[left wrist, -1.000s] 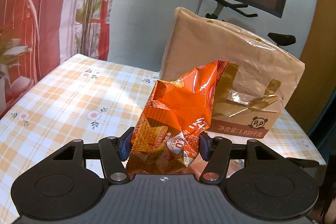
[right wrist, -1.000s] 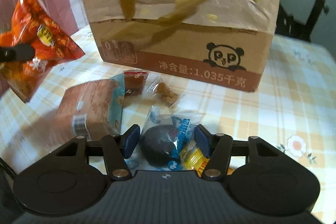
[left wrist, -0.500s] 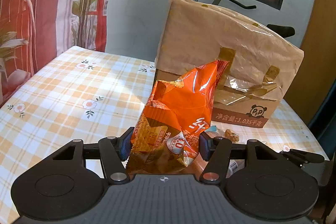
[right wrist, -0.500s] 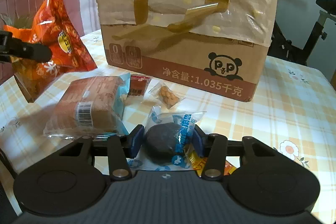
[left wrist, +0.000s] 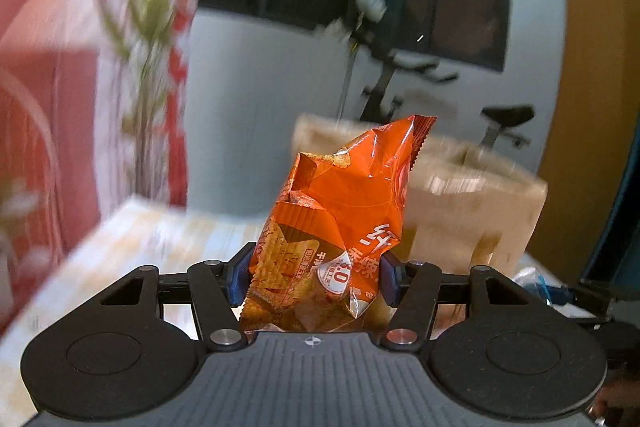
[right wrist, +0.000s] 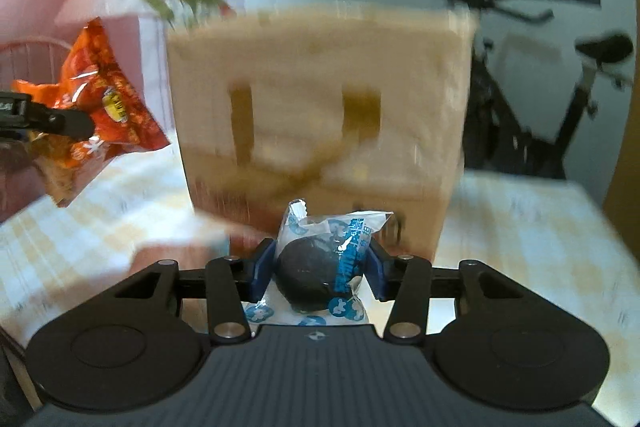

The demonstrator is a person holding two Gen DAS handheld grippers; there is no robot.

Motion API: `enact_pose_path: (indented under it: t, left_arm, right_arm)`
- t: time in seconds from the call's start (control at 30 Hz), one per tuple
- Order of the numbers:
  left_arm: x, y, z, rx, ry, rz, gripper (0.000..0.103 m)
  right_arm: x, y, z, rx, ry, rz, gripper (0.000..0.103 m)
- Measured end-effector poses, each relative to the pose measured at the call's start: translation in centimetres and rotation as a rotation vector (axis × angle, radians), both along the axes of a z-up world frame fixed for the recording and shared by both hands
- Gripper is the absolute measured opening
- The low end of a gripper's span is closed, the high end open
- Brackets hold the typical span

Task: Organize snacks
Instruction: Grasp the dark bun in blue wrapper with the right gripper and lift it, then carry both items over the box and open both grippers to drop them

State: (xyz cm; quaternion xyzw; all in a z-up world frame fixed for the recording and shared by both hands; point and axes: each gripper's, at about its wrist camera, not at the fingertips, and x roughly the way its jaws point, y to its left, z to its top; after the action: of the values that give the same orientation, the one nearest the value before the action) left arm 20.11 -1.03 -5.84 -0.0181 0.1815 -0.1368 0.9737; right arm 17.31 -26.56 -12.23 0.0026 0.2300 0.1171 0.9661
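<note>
My left gripper [left wrist: 314,277] is shut on an orange chip bag [left wrist: 340,227] and holds it upright above the table; the bag also shows at the left of the right wrist view [right wrist: 100,115]. My right gripper [right wrist: 320,271] is shut on a clear blue-printed packet with a dark round snack [right wrist: 320,263], lifted off the table. A tall cardboard box [right wrist: 320,127] covered with paper and tape stands just behind both, also in the left wrist view [left wrist: 472,211]. Both views are blurred by motion.
The table has an orange checked cloth [right wrist: 520,227]. A pale blur of other snack packs [right wrist: 180,247] lies left of my right gripper. An exercise bike [right wrist: 560,87] stands behind the table, and a plant [left wrist: 148,27] with red curtains at the left.
Both grippers have risen with their snacks. The dark snack packet has left the table, and the box now sits lower in both views.
</note>
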Motion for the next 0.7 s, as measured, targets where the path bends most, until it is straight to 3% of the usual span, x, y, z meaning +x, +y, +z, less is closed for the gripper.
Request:
enact_pose_path:
  t: [0.13, 0.3, 0.4, 0.57, 0.7]
  left_arm:
    - [1.9, -1.2, 3.5, -0.038, -0.063, -0.053, 0.063]
    - [5.3, -2.4, 6.7, -0.126, -0.082, -0.076, 0.063]
    - [7.8, -3.8, 7.6, -0.107, -0.101, -0.083, 0.063]
    - [13.4, -5.9, 7.1, -0.08, -0.034, -0.053, 0.063]
    - [16.4, -7.7, 6.5, -0.007, -0.015, -0.047, 0.064]
  right_arm:
    - [0.9, -0.8, 4.2, 0.002, -0.113, 0.015, 0.049]
    - [3.1, -1.7, 9.2, 0.026, -0.223, 0.019, 0.049]
    - [4.6, -2.2, 11.4, 0.039, -0.262, 0.02, 0.049]
    - [8.3, -2.6, 13.0, 0.016, -0.237, 0.012, 0.049]
    - [12.5, -2.6, 12.8, -0.038, -0.127, -0.019, 0.049]
